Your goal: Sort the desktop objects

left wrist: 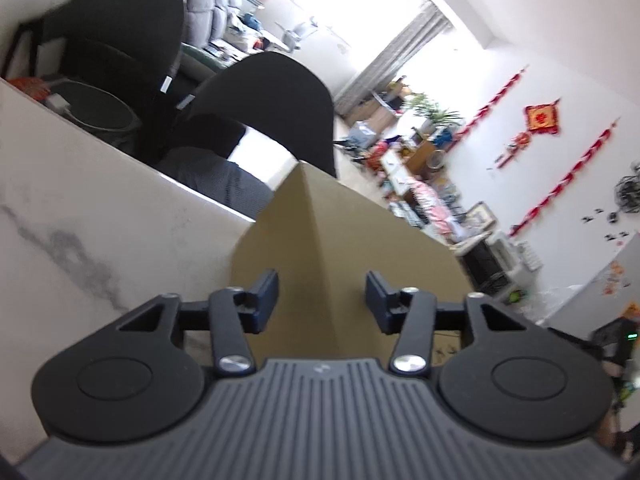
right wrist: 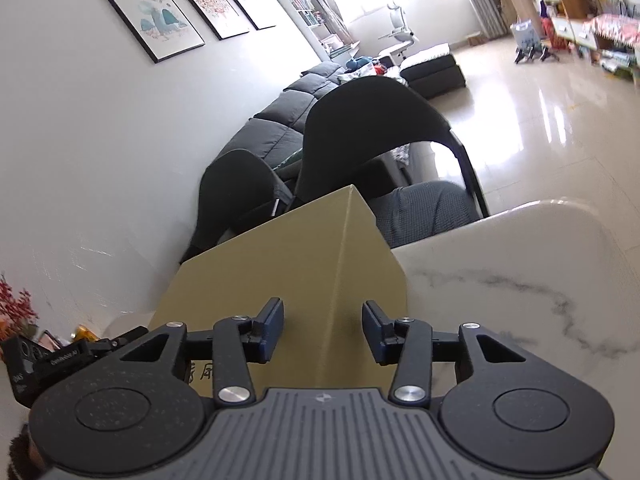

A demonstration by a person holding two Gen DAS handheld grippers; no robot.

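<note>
A brown cardboard box (left wrist: pixel 360 240) stands on the white marble table (left wrist: pixel 100 220), one upright corner edge pointing at me. My left gripper (left wrist: pixel 322 296) straddles that corner, with a finger (left wrist: pixel 266 294) on each side and a gap to the cardboard. In the right wrist view another corner of the box (right wrist: pixel 260 264) lies between the fingers of my right gripper (right wrist: pixel 323 330). It is open too, and its pads (right wrist: pixel 274 328) stand off the cardboard. The box's inside is hidden, and no loose desktop items show near either gripper.
Two black chairs (left wrist: pixel 276 100) stand behind the table's far edge; they appear again as chairs (right wrist: pixel 372 128) in the right wrist view. A black device (right wrist: pixel 52 356) and red flowers (right wrist: pixel 14 304) sit at the left. Marble table (right wrist: pixel 520 272) stretches to the box's right.
</note>
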